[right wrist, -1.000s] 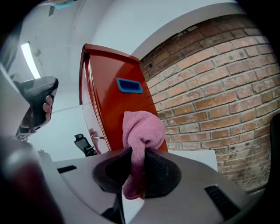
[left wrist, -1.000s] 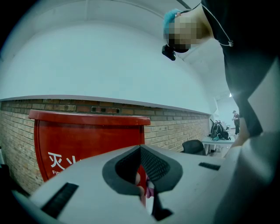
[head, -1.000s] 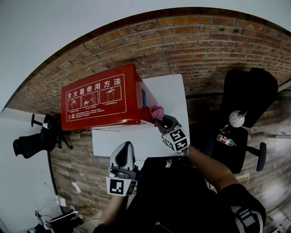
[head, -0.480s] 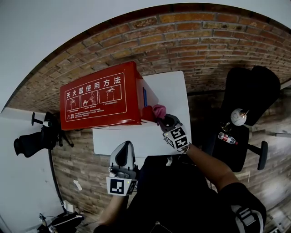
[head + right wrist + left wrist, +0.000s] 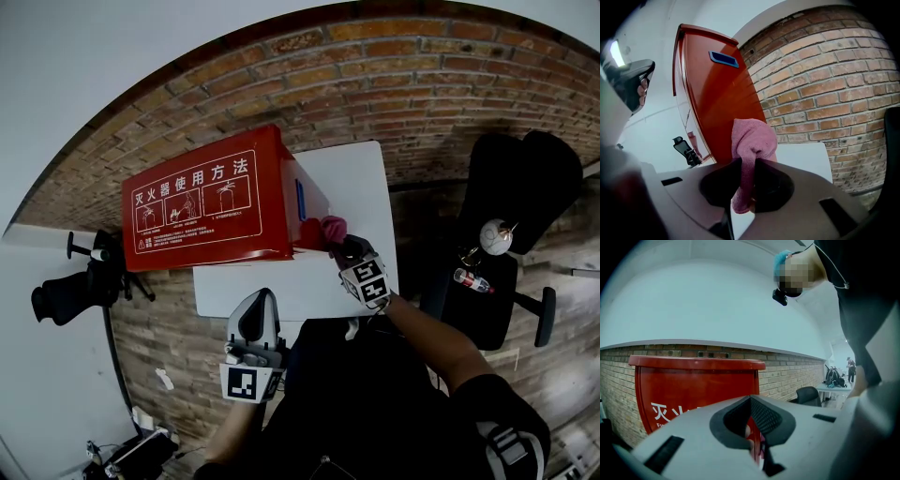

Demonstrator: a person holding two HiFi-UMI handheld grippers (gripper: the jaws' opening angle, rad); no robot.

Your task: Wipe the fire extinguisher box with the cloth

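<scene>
- Right tool [image 5: 339, 244] pinches the pink cloth [image 5: 332, 227] against the side of the fire extinguisher box [image 5: 202, 202], mid-frame on the worktop [image 5: 349, 178].
- Left tool [image 5: 257, 305] closed, empty, lower centre.
- Mid-wipe, I reckon; next, drag along the panel.

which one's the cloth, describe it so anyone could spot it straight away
Find the big red fire extinguisher box standing on the white table by the brick wall. At the box's right side, the right gripper pinches a small bunched cloth. It is the only soft pink thing there, against the red box and white tabletop.
</scene>
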